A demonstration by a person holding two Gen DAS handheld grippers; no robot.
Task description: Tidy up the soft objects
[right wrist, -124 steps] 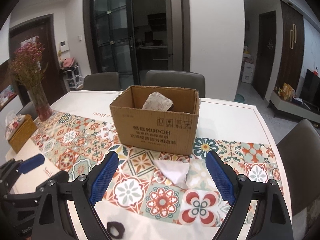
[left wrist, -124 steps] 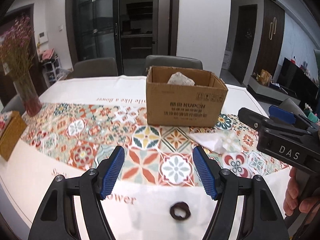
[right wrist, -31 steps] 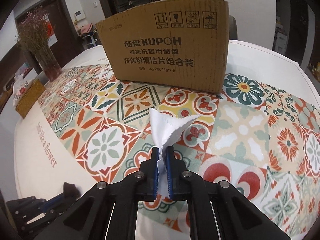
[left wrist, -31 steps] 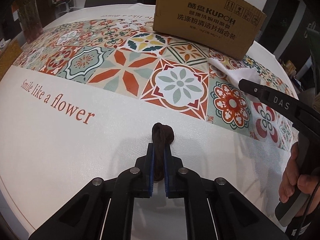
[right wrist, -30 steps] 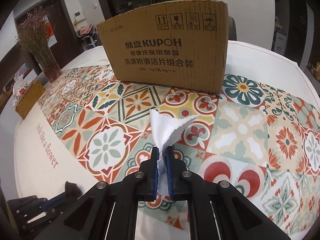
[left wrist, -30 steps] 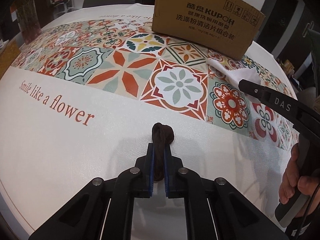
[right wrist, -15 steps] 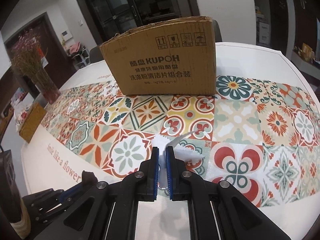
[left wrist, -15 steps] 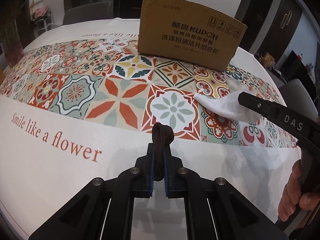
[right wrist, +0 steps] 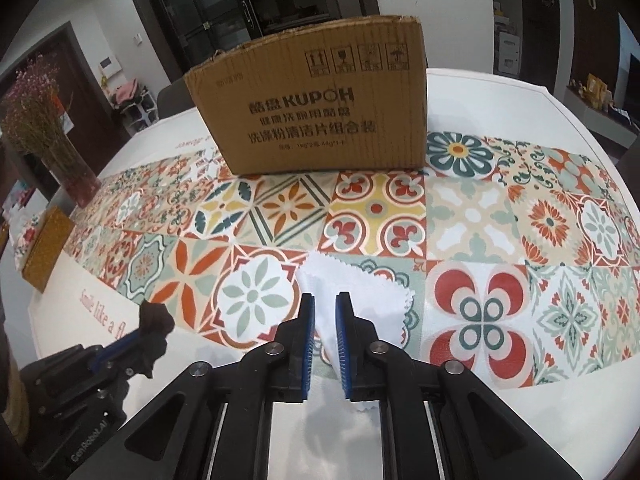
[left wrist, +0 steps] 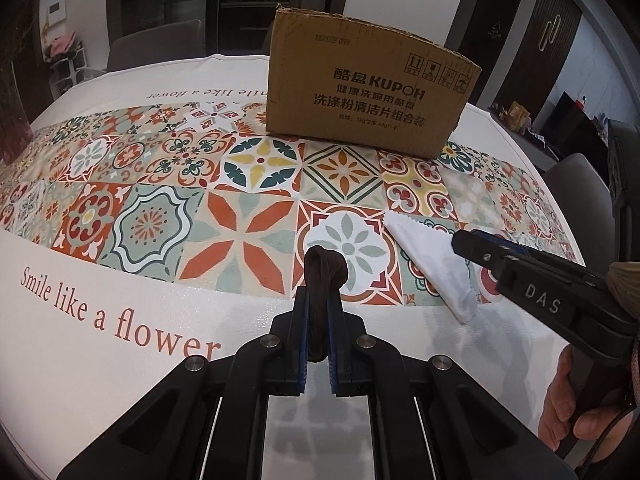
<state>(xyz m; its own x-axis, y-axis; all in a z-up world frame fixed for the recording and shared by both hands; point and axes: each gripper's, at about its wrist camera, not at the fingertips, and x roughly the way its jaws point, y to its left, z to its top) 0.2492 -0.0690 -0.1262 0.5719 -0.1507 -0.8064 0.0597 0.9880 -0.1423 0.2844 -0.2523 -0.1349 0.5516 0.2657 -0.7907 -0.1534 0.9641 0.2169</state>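
My left gripper (left wrist: pixel 317 300) is shut on a dark brown hair tie (left wrist: pixel 325 268) and holds it above the tablecloth; it also shows in the right wrist view (right wrist: pixel 154 318). My right gripper (right wrist: pixel 325 308) is shut on a white cloth (right wrist: pixel 352 280), which hangs from the pads; the cloth shows in the left wrist view (left wrist: pixel 434 256) under the right gripper (left wrist: pixel 466 242). The brown cardboard box (left wrist: pixel 372 88) stands at the far middle of the table, also in the right wrist view (right wrist: pixel 320 104). Its inside is hidden.
The round table carries a white cloth with a patterned tile band (left wrist: pixel 248 184). A vase of dried flowers (right wrist: pixel 52 148) and a woven tissue box (right wrist: pixel 44 248) stand at the left. Chairs (left wrist: pixel 156 44) stand behind the table.
Both grippers have risen and pulled back from the table with their loads. The white cloth is lifted off the tiles, and the box looks farther away.
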